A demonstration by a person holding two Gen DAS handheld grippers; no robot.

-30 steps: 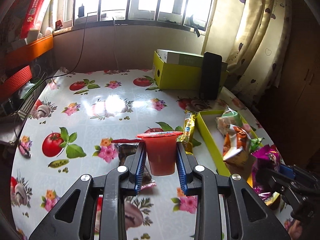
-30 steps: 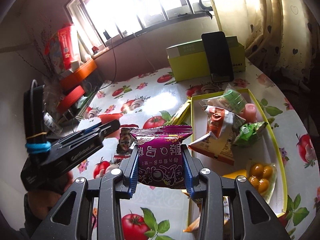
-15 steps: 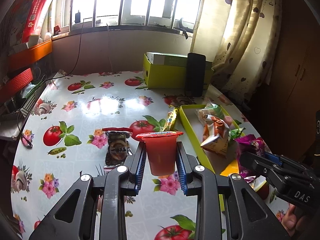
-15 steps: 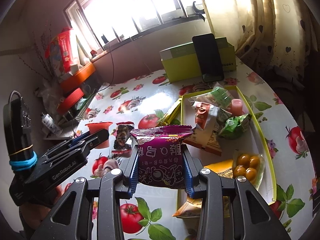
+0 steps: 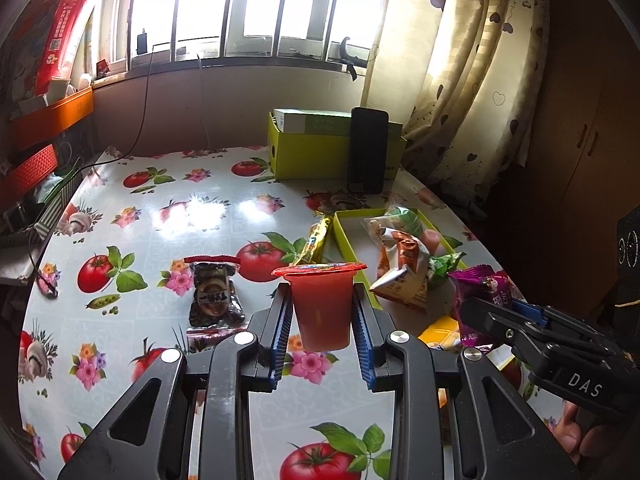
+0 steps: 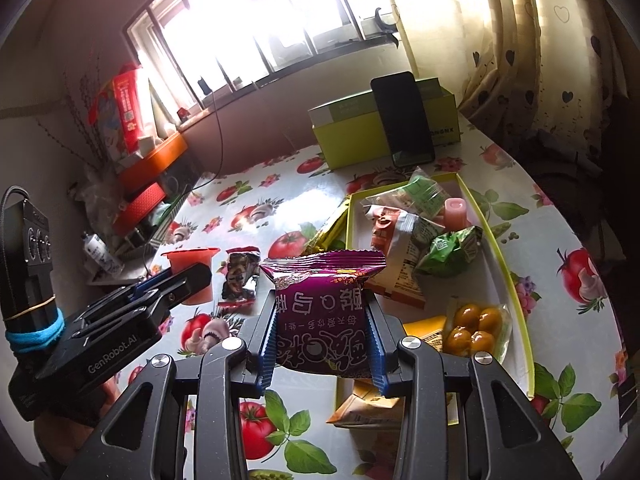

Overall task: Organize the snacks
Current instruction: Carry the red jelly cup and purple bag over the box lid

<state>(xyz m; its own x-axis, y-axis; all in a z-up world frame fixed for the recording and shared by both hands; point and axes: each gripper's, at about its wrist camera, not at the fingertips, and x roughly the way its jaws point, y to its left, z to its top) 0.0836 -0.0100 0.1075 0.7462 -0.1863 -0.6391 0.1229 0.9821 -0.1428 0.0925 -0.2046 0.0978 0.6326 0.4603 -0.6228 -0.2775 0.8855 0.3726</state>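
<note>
We had the left gripper [image 5: 322, 308] clamped on the red jelly cup [image 5: 320, 304], the right gripper [image 6: 322, 336] squeezing the purple snack packet [image 6: 324, 316], both aloft near the yellow tray [image 6: 516, 292]; best lower each into bare tray floor, gently.

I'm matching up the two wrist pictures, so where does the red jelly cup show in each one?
Left wrist view: the red jelly cup sits low in the centre, clamped between the left tongs.
Right wrist view: the same cup shows at mid-left, held by the left tongs coming in from the left.
Shared landmark: the black phone leaning on the yellow-green box.
</note>
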